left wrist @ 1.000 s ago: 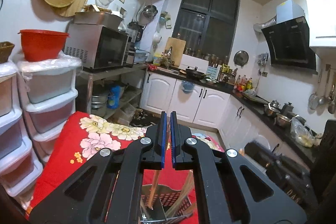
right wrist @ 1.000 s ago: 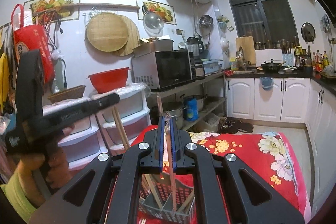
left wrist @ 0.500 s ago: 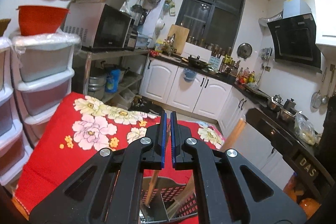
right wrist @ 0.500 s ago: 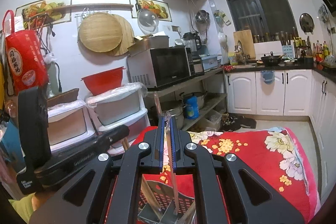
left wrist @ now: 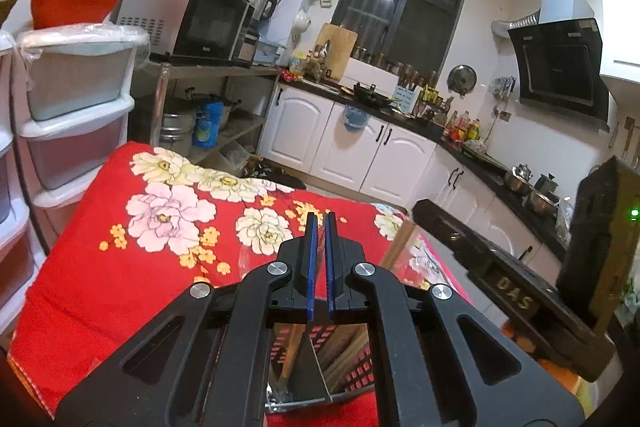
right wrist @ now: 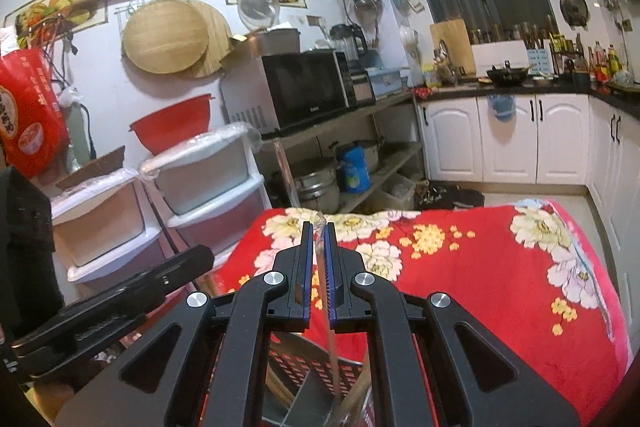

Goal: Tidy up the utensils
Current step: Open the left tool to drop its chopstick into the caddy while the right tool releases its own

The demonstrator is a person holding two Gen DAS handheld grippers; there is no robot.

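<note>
While the right gripper reads "DAS", both grippers' jaws clamp chopsticks over the holder

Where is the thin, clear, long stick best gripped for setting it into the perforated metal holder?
Probably at mid-shaft, from both sides, as the right gripper grips it now. The thin clear stick stands nearly upright, its lower end reaching into the perforated metal holder, so flat pads across the shaft should steady it and leave the tip free.
</note>
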